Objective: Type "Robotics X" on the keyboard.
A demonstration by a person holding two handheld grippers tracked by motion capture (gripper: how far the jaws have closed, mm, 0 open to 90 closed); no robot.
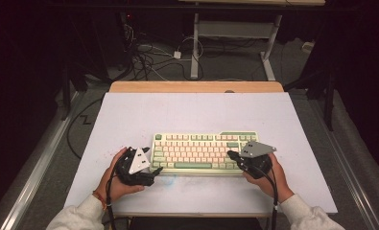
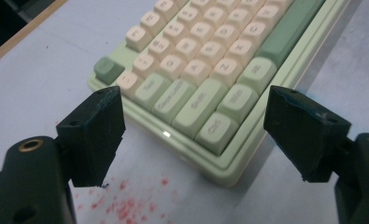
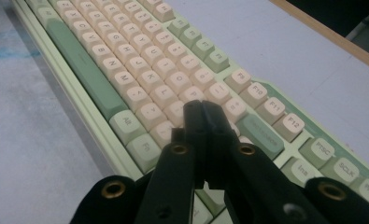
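Two grippers, split roles. Left gripper (image 2: 194,135) has its jaws spread wide with nothing between them, lined up on the near-left corner of the keyboard (image 2: 229,60), Ctrl and Shift keys framed in the gap; pads are clear of the case. That looks like a setup to pinch the corner or steady that end, not to press keys. Right gripper (image 3: 202,112) has its jaws pressed together into one narrow tip, hovering over the right-hand letter keys near the backspace; a closed tip suits poking a single key. Whether it touches a keycap I can't tell. Keyboard lies flat, centred toward the near edge of the white worktop (image 1: 129,110), within reach of both hands. Red specks (image 2: 126,205) mark the worktop just near of the left gripper.
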